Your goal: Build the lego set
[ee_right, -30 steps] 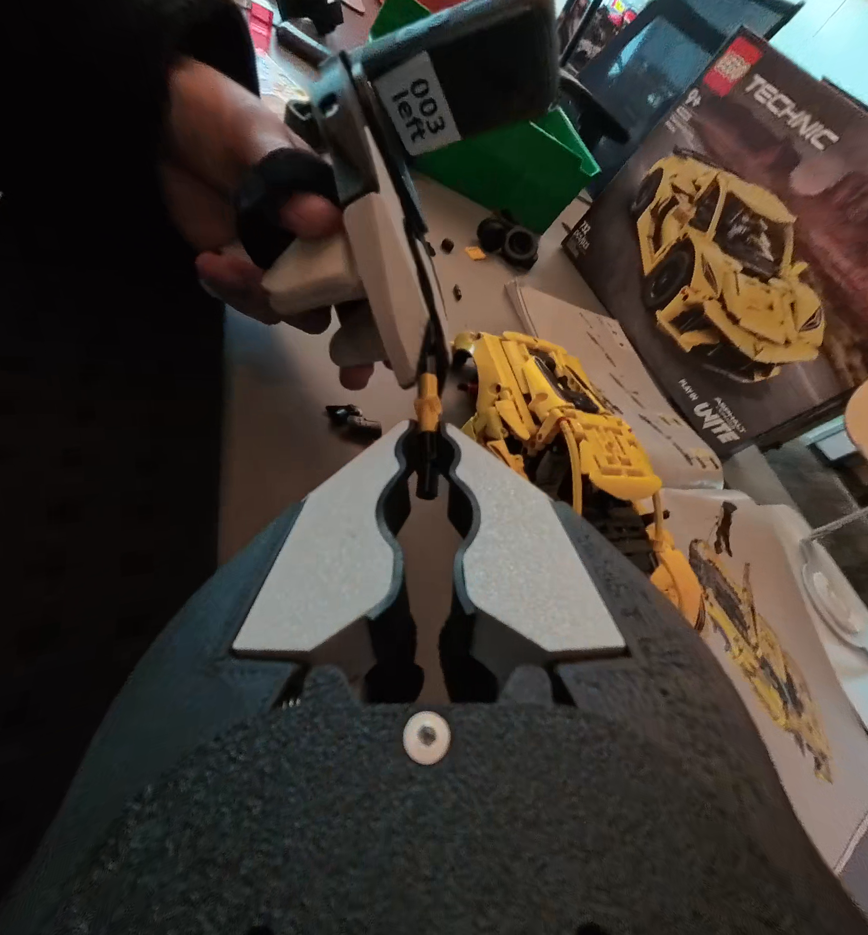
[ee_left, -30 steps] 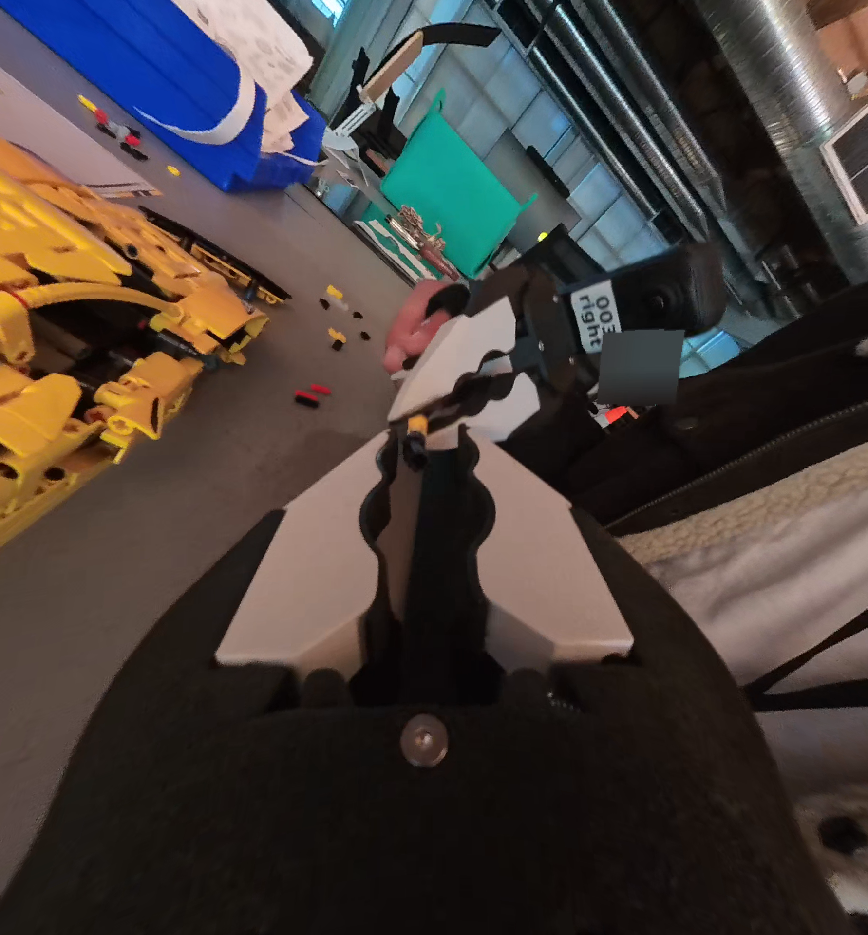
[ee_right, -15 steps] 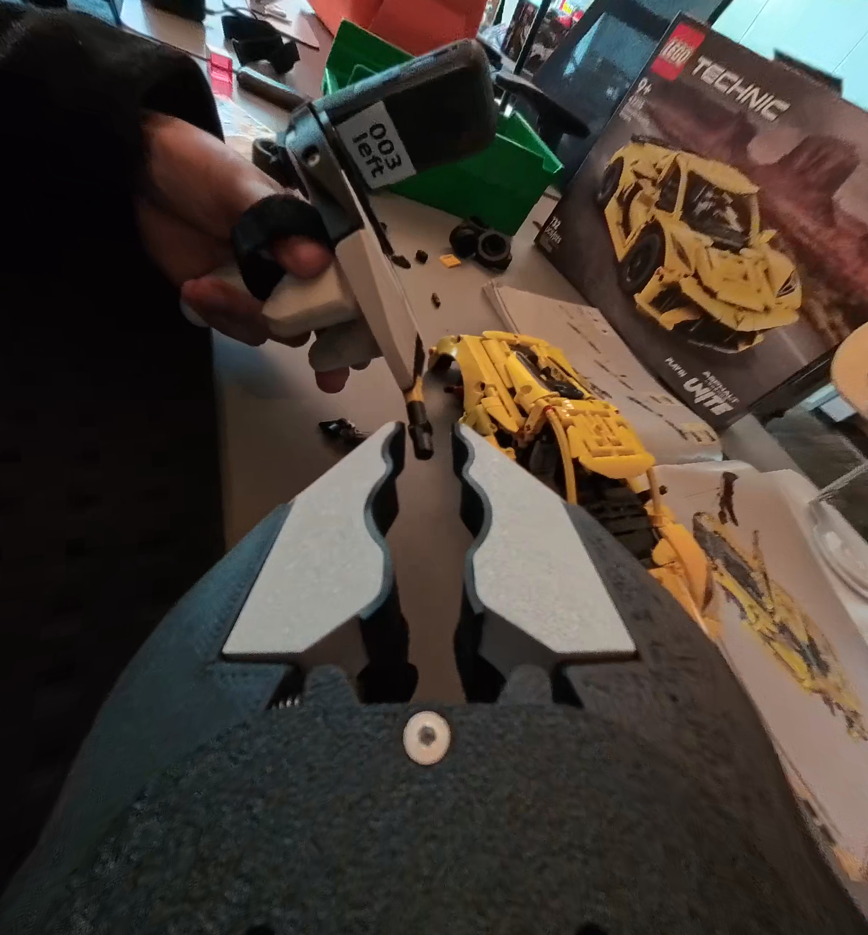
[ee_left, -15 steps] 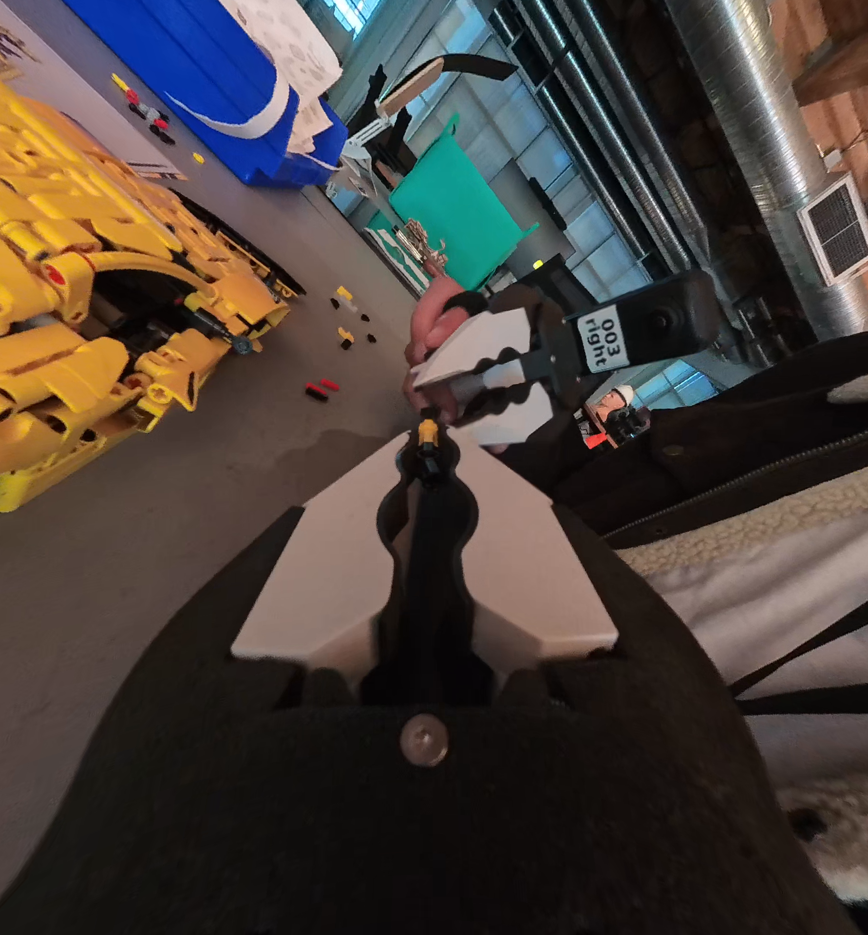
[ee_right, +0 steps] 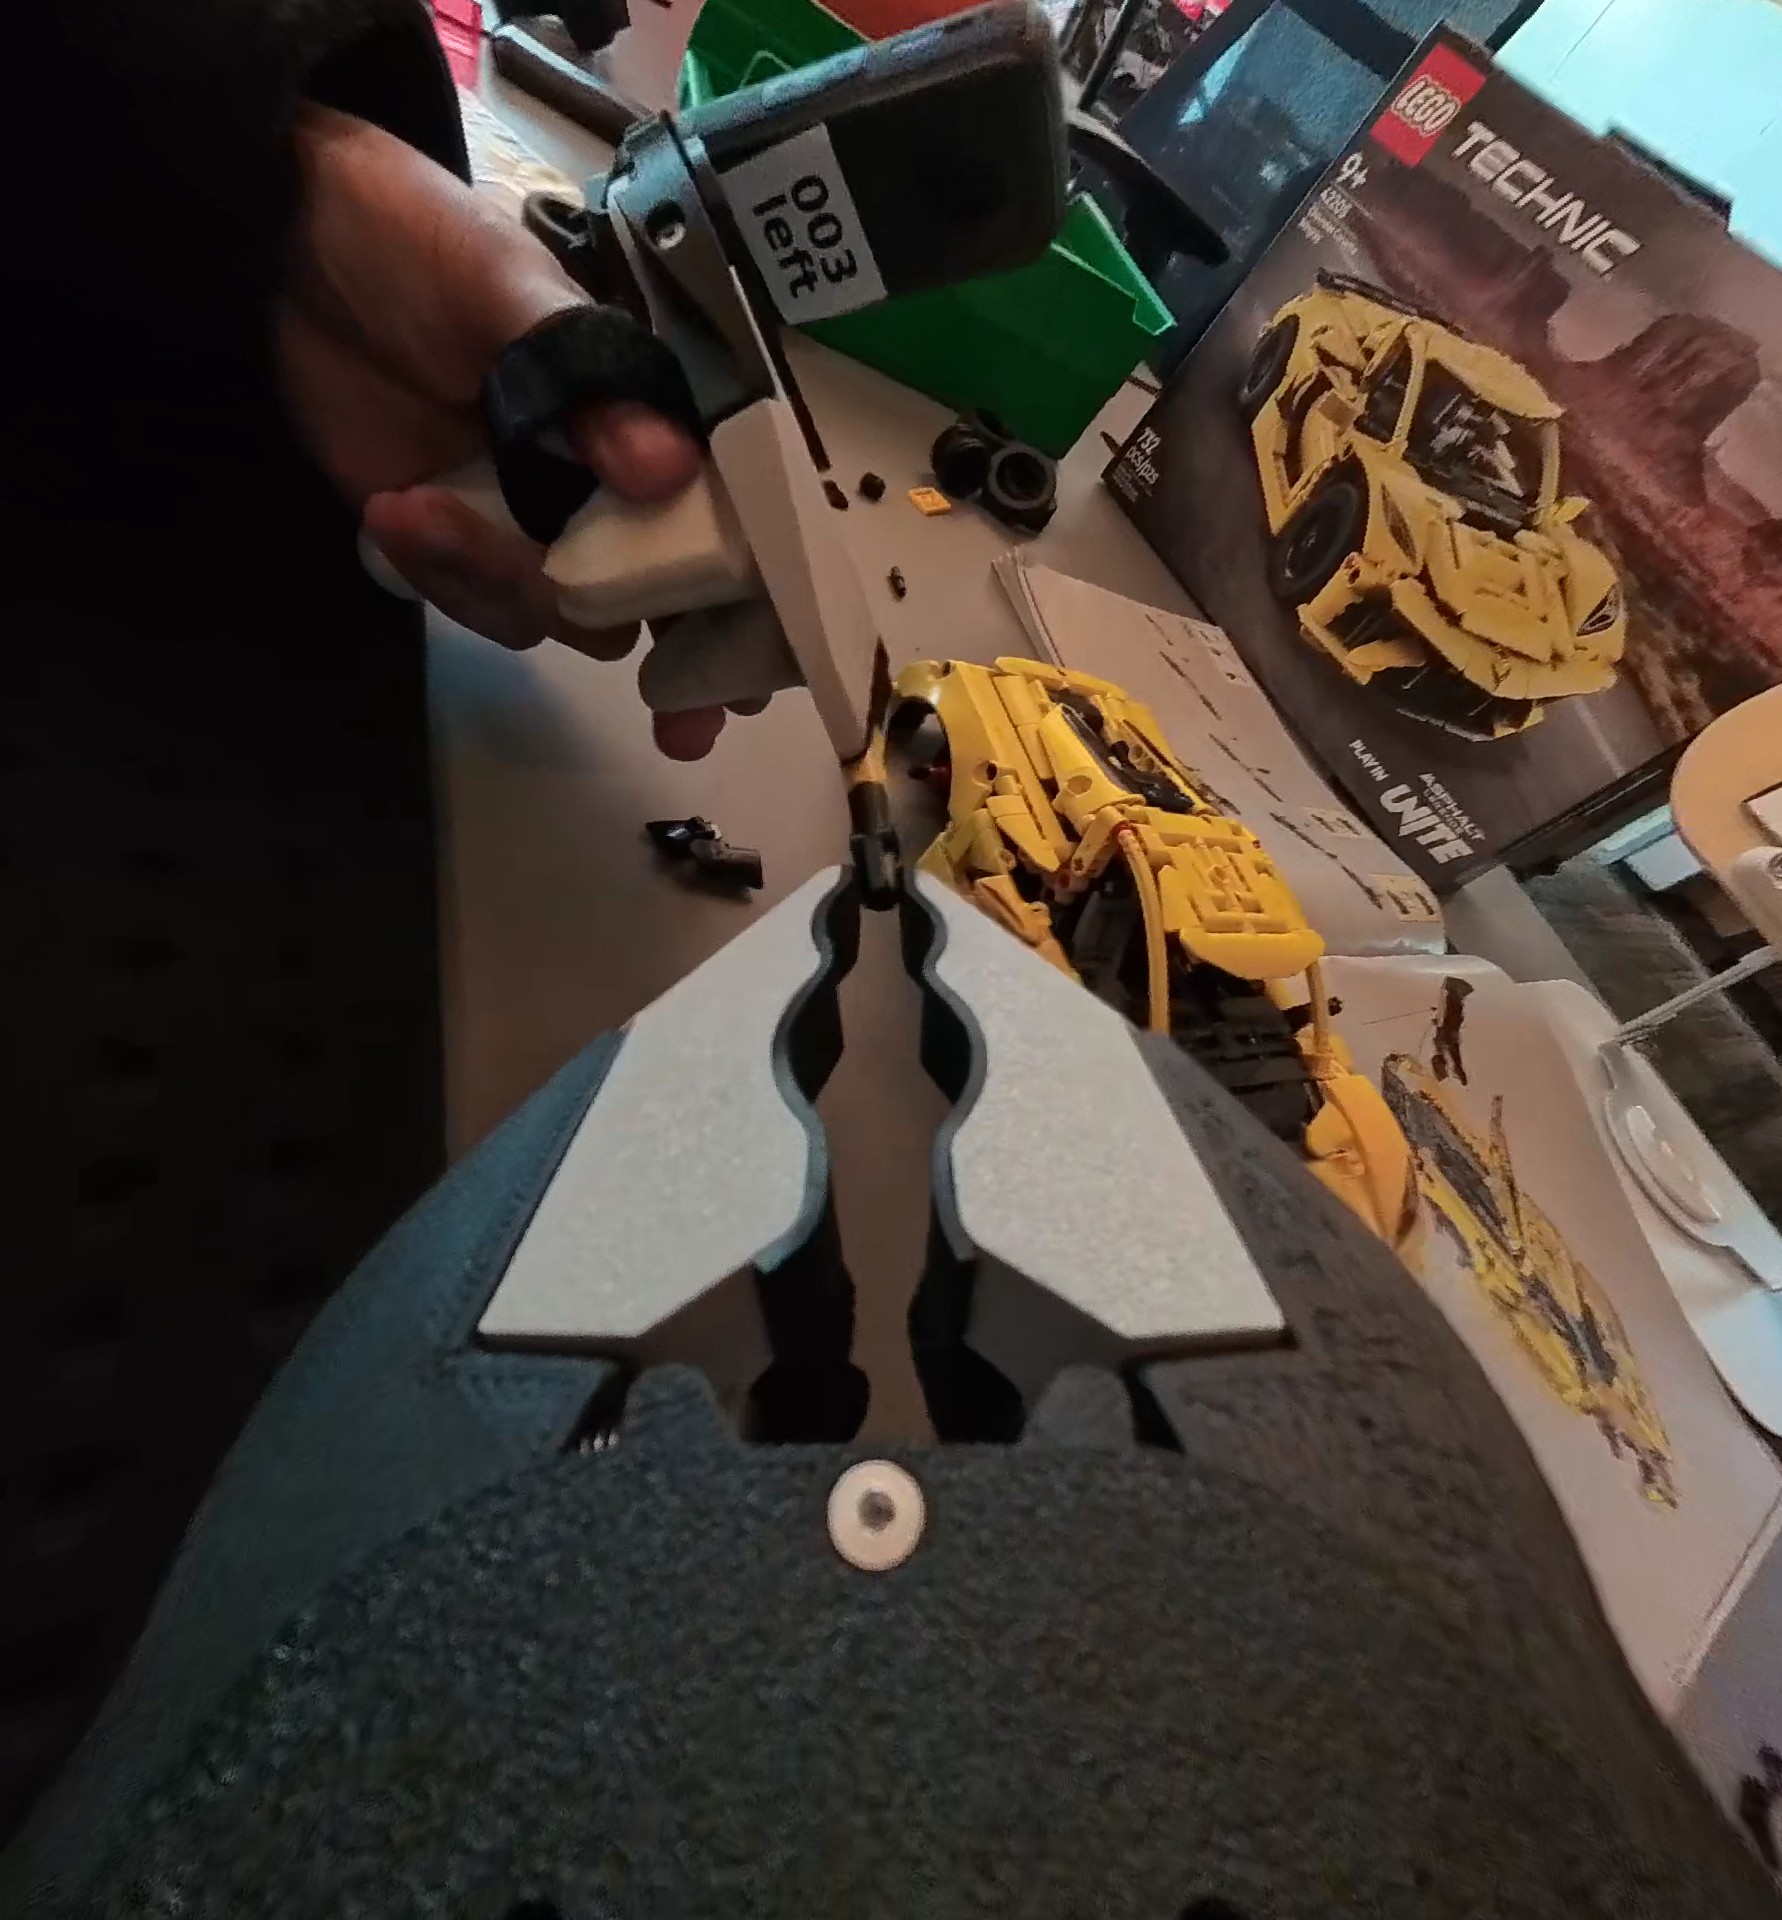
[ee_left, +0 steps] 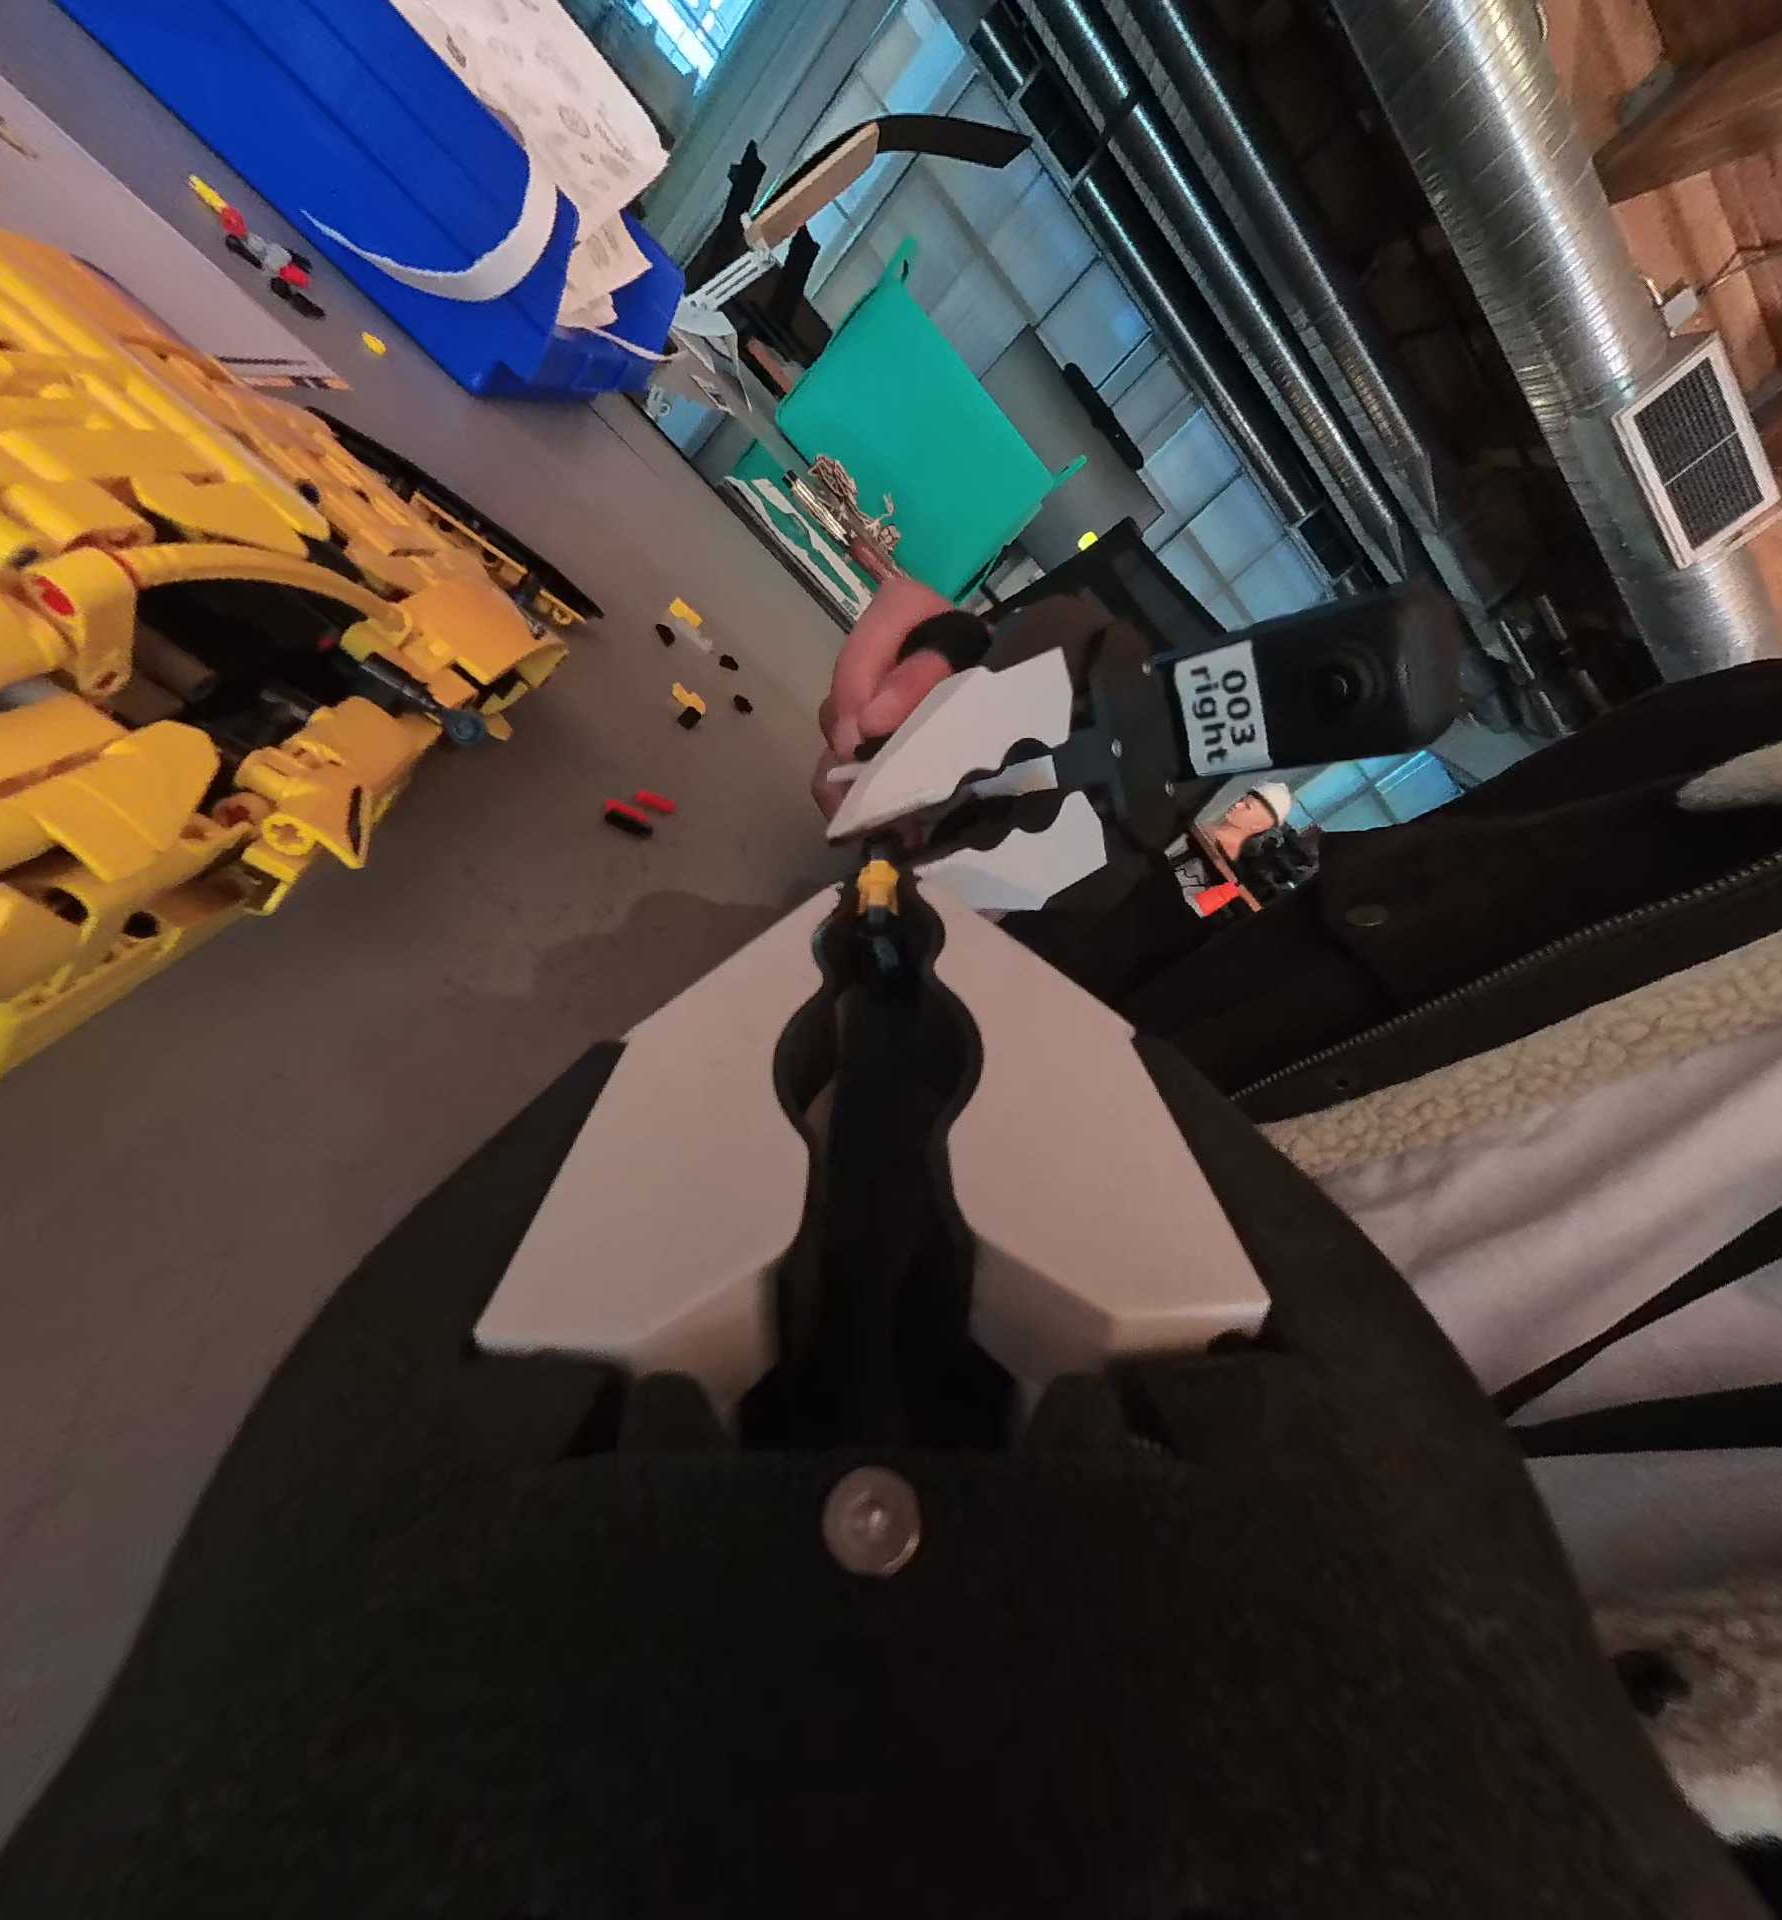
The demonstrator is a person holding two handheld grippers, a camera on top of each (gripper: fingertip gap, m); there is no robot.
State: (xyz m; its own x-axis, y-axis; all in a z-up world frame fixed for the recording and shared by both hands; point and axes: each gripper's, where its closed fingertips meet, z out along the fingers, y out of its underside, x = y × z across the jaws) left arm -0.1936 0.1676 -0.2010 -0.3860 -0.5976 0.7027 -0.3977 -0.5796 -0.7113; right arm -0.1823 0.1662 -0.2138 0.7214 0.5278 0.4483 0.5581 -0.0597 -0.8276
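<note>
1. Grey tabletop (ee_left: 243, 1195) fills the left; a blue bin (ee_left: 367, 177) at upper left holds printed sheets.
2. Left gripper (ee_left: 879, 914), at frame centre, is clamped on a small yellow-and-black piece (ee_left: 876, 896).
3. Right gripper (ee_right: 879, 883) pinches that piece's black end; yellow car model (ee_right: 1105, 842) lies right of centre.
</note>
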